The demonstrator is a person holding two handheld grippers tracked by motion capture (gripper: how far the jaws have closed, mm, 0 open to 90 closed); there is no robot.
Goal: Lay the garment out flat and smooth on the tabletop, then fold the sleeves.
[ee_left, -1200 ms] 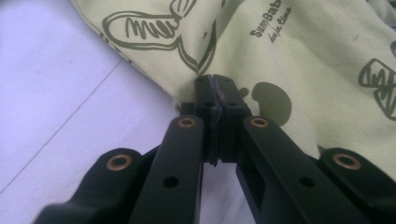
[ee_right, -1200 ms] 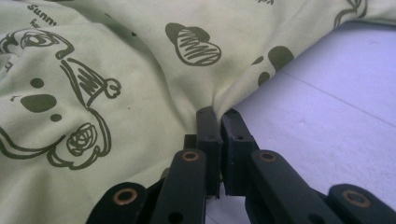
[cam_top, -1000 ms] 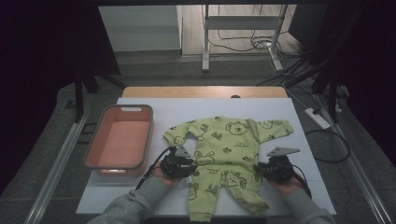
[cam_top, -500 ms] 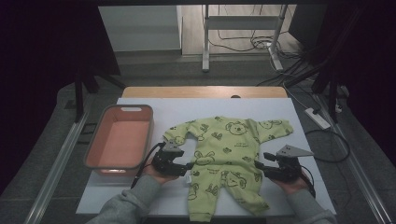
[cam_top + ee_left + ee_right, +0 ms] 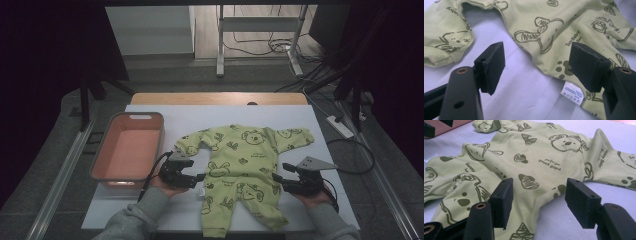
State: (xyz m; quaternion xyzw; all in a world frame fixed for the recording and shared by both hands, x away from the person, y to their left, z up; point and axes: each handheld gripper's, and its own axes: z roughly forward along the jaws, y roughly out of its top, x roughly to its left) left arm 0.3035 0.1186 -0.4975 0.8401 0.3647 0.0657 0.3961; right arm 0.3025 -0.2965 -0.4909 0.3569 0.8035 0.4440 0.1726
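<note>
White table cover [image 5: 150, 210] carries a pink bin [image 5: 129, 150] – nothing inside – beside the flat green baby suit [image 5: 240, 170]. Left gripper [image 5: 197, 177] and right gripper [image 5: 277, 180] flank it, jaws just opened, gripping nothing.

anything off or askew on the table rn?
Nothing stands out. The green baby romper lies spread flat on the white table cover, slightly angled, care tag sticking out at its side. The pink bin sits upright beside it.

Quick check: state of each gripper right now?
Left gripper: open, jaws just widened, nothing between them; beside the green baby romper.
Right gripper: open, jaws just widened, pads off the romper's edge.
</note>
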